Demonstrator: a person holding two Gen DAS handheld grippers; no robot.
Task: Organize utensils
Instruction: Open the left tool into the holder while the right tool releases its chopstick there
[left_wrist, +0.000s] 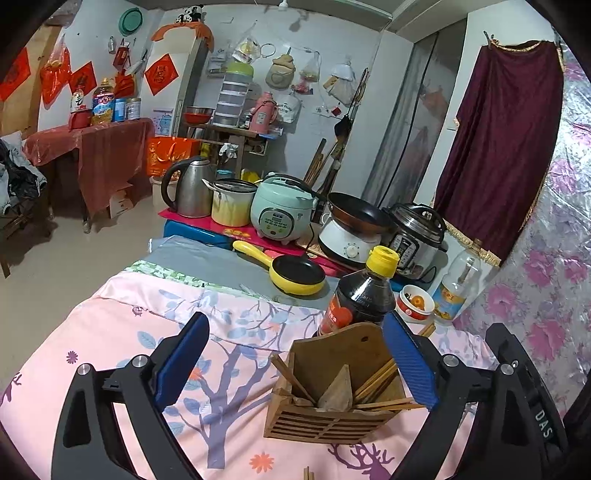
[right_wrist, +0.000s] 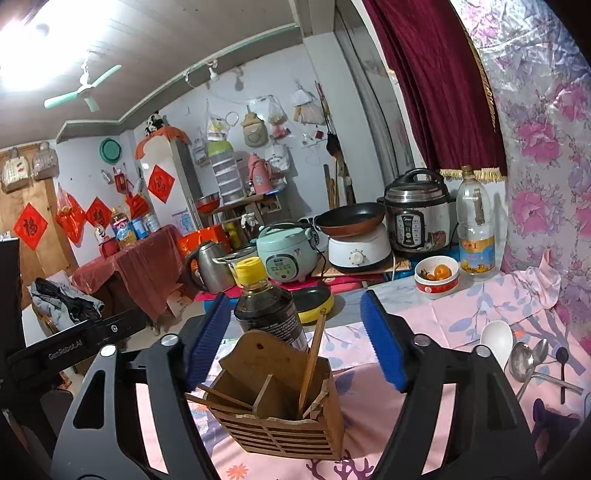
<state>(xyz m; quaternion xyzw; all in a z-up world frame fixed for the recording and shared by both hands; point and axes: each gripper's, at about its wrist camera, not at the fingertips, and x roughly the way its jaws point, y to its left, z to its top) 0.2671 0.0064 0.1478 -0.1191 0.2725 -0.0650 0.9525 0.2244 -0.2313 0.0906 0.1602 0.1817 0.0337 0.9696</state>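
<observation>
A wooden utensil holder (left_wrist: 332, 402) (right_wrist: 280, 417) stands on the pink floral cloth, with brown chopsticks (left_wrist: 380, 376) leaning in its compartments. In the right wrist view one chopstick (right_wrist: 312, 365) stands nearly upright and others lie across the left compartment. My left gripper (left_wrist: 295, 321) is open, with the holder between its blue pads, close to the right one. My right gripper (right_wrist: 295, 299) is also open, its pads standing apart on either side of the holder. A white spoon (right_wrist: 496, 341), a metal ladle (right_wrist: 521, 360) and a black spoon (right_wrist: 561, 358) lie on the cloth at the right.
A dark sauce bottle (left_wrist: 362, 295) (right_wrist: 266, 306) stands right behind the holder. Beyond it are a yellow pan (left_wrist: 295, 275), a red-and-white bowl (right_wrist: 436, 277), a clear bottle (right_wrist: 474, 229) and several cookers. A floral plastic sheet (right_wrist: 546, 147) hangs along the right side.
</observation>
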